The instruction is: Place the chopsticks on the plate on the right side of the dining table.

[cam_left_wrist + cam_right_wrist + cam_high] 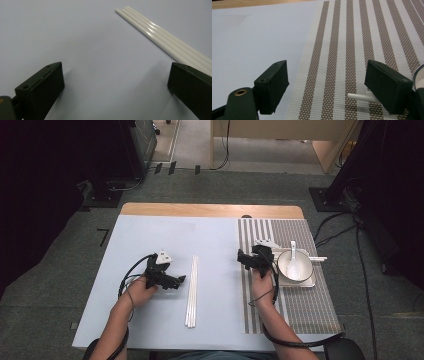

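Several white chopsticks (191, 292) lie side by side in the middle of the pale blue mat (150, 235). My left gripper (179, 281) rests just left of them, pointing at them. Its jaws stand open over bare mat in the left gripper view (115, 72), with the chopsticks (162, 37) running past the right jaw. My right gripper (250, 252) hovers open over the left part of the striped placemat (300, 310), close to a white bowl (295, 265) that holds a white spoon (293, 262). The right gripper (325, 67) has nothing between its jaws; a white stick end (359, 97) lies by its right jaw.
The bowl stands on a white tray (311, 282) on the placemat (342, 37). A wooden strip (210, 210) runs along the table's far edge. Cables trail from both grippers toward the person. Dark stands and cables sit on the floor around the table.
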A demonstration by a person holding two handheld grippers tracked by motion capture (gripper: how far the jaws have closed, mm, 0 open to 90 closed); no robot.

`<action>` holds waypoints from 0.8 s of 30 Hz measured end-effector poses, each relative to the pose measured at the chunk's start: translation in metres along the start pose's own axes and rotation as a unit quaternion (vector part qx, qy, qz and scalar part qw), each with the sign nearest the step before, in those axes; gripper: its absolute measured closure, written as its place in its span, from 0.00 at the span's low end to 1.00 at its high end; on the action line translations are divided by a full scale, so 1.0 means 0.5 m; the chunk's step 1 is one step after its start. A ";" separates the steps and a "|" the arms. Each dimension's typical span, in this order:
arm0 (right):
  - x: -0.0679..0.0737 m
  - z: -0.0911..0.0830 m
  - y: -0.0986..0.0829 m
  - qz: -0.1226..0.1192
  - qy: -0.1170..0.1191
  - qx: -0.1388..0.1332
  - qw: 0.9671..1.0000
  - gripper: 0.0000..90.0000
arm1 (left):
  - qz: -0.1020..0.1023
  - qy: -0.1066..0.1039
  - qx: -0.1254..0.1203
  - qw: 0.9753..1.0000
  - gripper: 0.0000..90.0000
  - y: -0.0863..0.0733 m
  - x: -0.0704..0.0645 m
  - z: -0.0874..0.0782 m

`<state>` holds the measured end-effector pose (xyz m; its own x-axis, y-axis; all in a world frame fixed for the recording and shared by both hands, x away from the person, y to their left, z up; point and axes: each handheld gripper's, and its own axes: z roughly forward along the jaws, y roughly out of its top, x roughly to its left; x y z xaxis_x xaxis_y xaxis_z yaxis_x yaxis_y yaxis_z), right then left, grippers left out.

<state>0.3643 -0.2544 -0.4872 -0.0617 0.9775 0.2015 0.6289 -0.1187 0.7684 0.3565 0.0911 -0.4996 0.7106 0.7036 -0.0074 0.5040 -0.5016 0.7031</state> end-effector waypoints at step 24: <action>0.095 0.000 -0.023 -0.088 0.041 -0.014 0.995 0.21 | 0.002 0.000 0.000 1.000 0.00 0.000 0.001 0.000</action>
<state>0.3543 -0.2064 -0.4865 -0.2321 0.9665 0.1097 0.5803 0.0471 0.8131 0.3568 0.0914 -0.4996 0.7126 0.7016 -0.0052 0.5015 -0.5041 0.7031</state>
